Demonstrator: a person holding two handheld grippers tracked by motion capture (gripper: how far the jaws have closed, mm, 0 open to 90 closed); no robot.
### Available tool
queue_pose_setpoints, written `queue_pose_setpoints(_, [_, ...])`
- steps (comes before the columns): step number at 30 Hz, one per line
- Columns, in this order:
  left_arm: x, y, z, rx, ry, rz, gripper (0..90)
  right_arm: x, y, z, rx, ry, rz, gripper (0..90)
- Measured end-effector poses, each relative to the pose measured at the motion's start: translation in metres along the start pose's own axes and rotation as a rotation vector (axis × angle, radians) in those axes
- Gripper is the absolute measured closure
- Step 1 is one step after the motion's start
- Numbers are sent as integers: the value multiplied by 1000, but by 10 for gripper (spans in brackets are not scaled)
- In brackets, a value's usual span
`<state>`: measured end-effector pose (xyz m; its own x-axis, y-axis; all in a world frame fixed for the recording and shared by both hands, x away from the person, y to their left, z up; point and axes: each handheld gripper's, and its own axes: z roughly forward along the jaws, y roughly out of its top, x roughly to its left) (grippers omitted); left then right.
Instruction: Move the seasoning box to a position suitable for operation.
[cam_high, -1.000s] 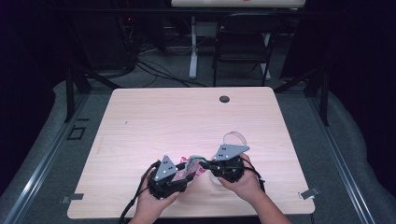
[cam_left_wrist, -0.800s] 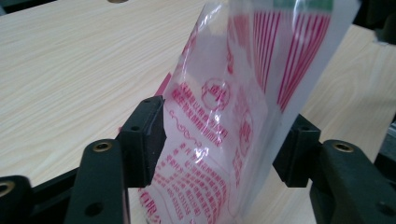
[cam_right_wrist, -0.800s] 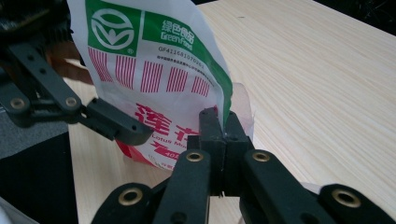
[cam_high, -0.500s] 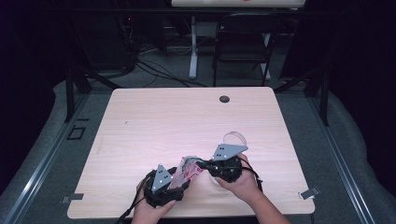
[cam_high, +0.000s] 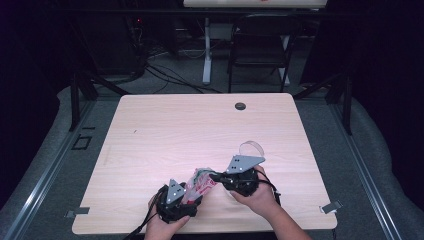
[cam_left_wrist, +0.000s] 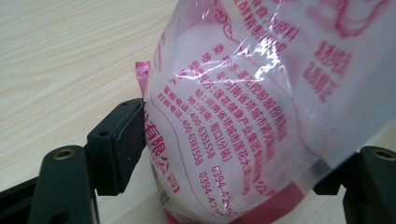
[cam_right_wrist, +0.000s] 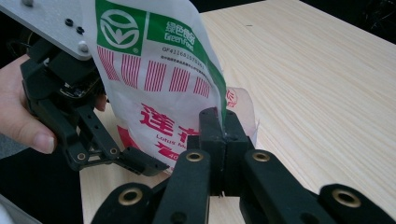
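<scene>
A plastic bag (cam_high: 200, 181) of white powder, printed in red with a green band on top, stands on the wooden table (cam_high: 200, 130) near its front edge. My right gripper (cam_high: 214, 176) is shut on the bag's top edge; in the right gripper view its jaws (cam_right_wrist: 223, 128) pinch the film. My left gripper (cam_high: 192, 196) sits low at the bag's left. Its jaws have just been opening. In the left gripper view the bag (cam_left_wrist: 243, 93) bulges between the spread jaws (cam_left_wrist: 247, 158); the left one just touches the film without squeezing.
A clear plastic ring (cam_high: 251, 148) lies behind the right gripper. A black grommet (cam_high: 240, 106) sits near the table's far edge. A dark chair (cam_high: 260, 45) and cables stand on the floor beyond the table.
The left gripper has sunk toward the table's front edge and its jaws have spread wider around the bag. The bag's lower part has come down with it. The right gripper has kept still.
</scene>
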<state>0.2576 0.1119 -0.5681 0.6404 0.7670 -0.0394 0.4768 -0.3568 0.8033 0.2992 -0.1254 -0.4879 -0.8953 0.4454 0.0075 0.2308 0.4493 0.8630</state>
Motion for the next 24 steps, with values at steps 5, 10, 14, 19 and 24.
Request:
queue_pose_setpoints(5, [2, -2, 7, 24, -10, -15, 230, 0, -1, 0, -2, -5, 0, 900])
queue_pose_setpoints(10, [3, -2, 13, 52, -11, -20, 220, 1, -1, 0, -3, -7, -2, 900])
queue_pose_setpoints(14, [6, -4, 16, 65, -28, -52, 211, 1, -1, 0, -2, -9, -2, 900])
queue_pose_setpoints(19, [6, -5, 22, 101, -30, -52, 210, 0, -3, -1, -5, -6, 2, 900])
queue_pose_setpoints(24, [2, -5, 26, 131, 1, -15, 213, 1, -3, -1, -2, -11, -1, 900])
